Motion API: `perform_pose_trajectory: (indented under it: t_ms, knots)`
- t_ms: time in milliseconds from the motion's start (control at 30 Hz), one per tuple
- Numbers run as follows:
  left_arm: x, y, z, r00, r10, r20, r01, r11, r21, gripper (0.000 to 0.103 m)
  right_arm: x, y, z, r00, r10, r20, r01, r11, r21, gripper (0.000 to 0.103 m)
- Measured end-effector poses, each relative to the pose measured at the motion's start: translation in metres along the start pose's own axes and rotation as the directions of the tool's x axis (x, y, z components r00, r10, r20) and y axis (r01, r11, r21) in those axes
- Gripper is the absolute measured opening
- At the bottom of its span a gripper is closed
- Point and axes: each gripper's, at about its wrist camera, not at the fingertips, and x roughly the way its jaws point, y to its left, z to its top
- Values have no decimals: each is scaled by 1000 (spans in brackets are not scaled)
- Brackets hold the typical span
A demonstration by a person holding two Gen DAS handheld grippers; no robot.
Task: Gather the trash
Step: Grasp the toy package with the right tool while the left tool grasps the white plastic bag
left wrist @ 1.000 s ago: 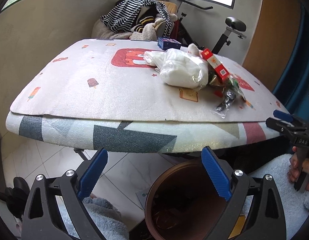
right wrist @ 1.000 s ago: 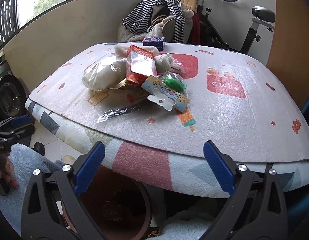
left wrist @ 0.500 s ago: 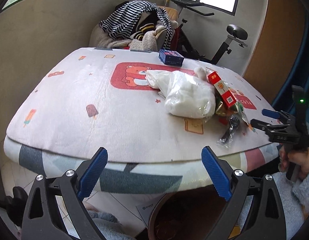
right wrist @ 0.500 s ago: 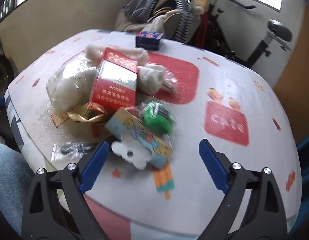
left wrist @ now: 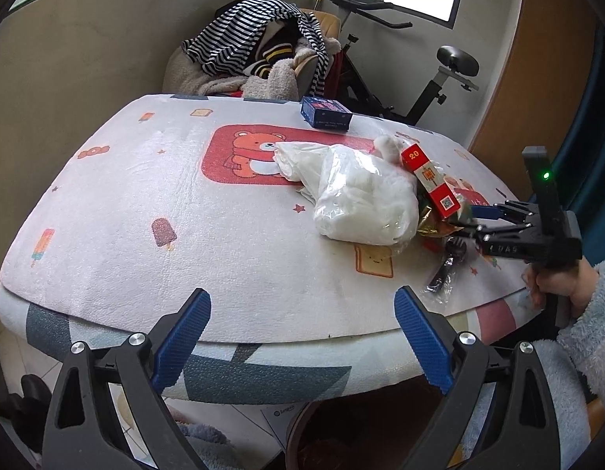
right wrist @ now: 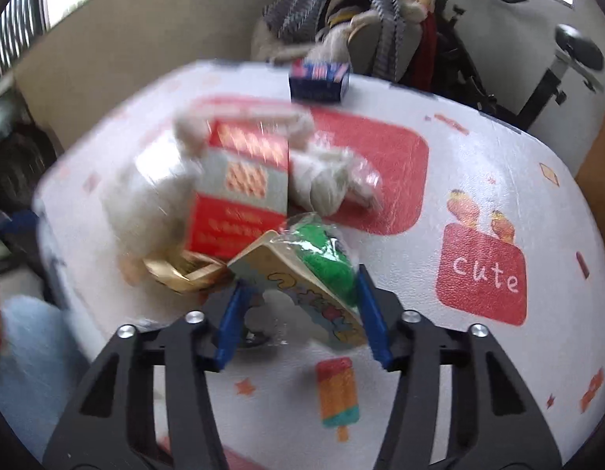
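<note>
So the trash is bunched in one heap toward the right side of the surface: a clear plastic bag stuffed with white wadding, a red carton leaned on it, a crumpled gold wrapper, a small black item in a clear sleeve close to the near edge, and a colourful cartoon-print card pack with a green thing under plastic. That pack is straddled by the right hand-held gripper; its blue pads are seen on either side of it, narrowed in but whether they're actually pressed on it can't be told, since the right wrist view is smeared. The left hand-held gripper is held spread wide with nothing in it, hanging off the near edge.

A blue box is set apart at the far edge. Left half of the surface is bare mat, so plenty of room is left there; the heap is crowded toward the right and near edges. A brown bin is visible under the near edge, on the tiled floor.

The surface is covered with a padded white mat printed with a bear, popsicles, toast and "cute". Behind it, a chair piled with striped clothes and an exercise bike are seen against a beige wall, windows above.
</note>
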Motion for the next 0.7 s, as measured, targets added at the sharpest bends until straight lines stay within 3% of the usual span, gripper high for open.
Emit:
perform_pose_trajectory:
  t_ms: [167,333,500,700]
  knots:
    - [2,0,3,1000,-24,5,24,1000,-14,92,-26,-1,-10,996,35,81,-41,997,68,43]
    - [12,-4,8,998,-54,-17,53,998,-33,90,-43,3,-22,991,15,129,-27,996,88,43]
    - [27,-9,22,995,-86,-60,83,995,-53,76,-50,2,-32,991,-6,134,-12,992,129,43]
    - [53,-7,50,985,-162,-52,154,979,-133,75,-55,-1,-43,991,-22,129,2,988,152,43]
